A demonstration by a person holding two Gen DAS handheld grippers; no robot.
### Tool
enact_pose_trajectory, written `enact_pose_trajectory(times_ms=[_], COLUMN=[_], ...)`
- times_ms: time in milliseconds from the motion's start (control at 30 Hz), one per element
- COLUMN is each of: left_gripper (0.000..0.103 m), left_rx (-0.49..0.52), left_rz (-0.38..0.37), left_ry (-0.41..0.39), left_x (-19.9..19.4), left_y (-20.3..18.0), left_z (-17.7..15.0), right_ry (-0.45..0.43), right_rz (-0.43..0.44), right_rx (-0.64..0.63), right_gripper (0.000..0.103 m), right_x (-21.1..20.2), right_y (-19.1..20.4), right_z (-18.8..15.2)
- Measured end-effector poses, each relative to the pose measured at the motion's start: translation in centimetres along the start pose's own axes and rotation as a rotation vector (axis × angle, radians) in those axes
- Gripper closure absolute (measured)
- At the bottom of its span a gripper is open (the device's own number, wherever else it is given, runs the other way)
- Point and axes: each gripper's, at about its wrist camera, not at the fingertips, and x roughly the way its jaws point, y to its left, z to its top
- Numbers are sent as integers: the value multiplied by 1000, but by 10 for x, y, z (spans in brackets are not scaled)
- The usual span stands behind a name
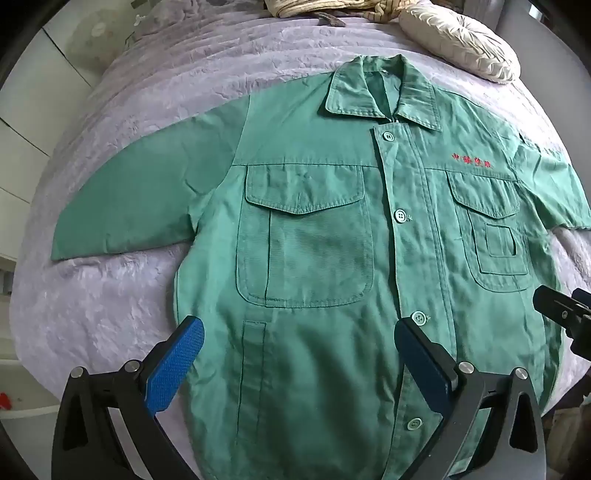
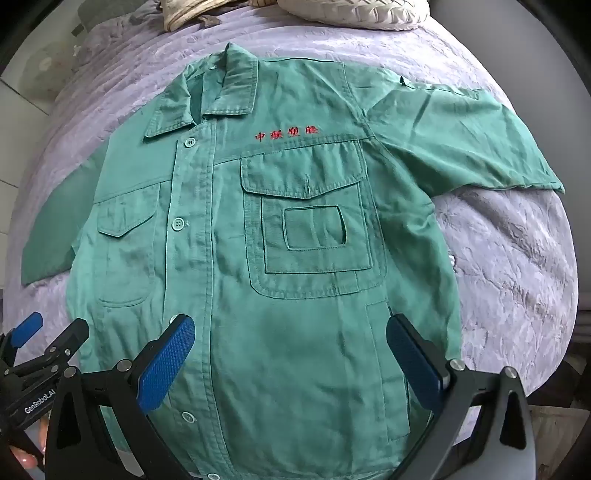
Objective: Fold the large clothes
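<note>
Green jacket [image 1: 314,240] flat on the bed [image 1: 110,314], unfolded
Collar points away; both grippers, left [image 1: 299,365] and right [image 2: 291,362], hover over the hem, fingers apart

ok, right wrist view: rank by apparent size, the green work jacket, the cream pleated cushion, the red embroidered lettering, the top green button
Largest to smallest as they look:
1. green work jacket
2. cream pleated cushion, cut off by the frame and farther away, so true size is unsure
3. red embroidered lettering
4. top green button
</note>
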Motion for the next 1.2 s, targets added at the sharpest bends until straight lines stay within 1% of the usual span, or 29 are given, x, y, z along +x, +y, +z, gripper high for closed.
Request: enact_pose_trajectory(times_ms=[200, 233, 333, 367, 600, 667, 800, 900, 1067, 1100, 1200], left_gripper=[0, 0, 0, 0, 0, 0, 0, 0, 0, 0, 0], left_rx=[-3, -6, -10, -11, -13, -12, -14, -15, -18, -16, -14], left_rz=[-13, -9, -5, -3, -5, -12, -14, -14, -11, -4, 0], left_ry=[8, 21, 27, 9, -2, -20, -15, -33, -7, 17, 24], left_x=[1, 1, 1, 2, 3, 2, 1, 0, 1, 2, 2], left_y=[2, -1, -3, -2, -4, 0, -1, 0, 1, 1, 0], left_z=[-2, 5, 8, 1, 2, 2, 3, 2, 3, 3, 3], right_ry=[6, 6, 7, 8, 14, 15, 13, 13, 15, 15, 16], right_rz=[-2, -4, -5, -6, -6, -6, -5, -6, -9, -10, -12], right_rx=[-3, -3, -3, -3, 0, 0, -2, -6, -5, -6, -7], right_gripper=[0, 0, 0, 0, 0, 0, 0, 0, 0, 0, 0], right_x=[1, 1, 1, 2, 3, 3, 3, 4, 4, 4, 3], right_y=[0, 3, 4, 4, 4, 3, 4, 5, 5, 5, 5], right_z=[0, 0, 0, 0, 0, 0, 0, -1, -1, -1, -1])
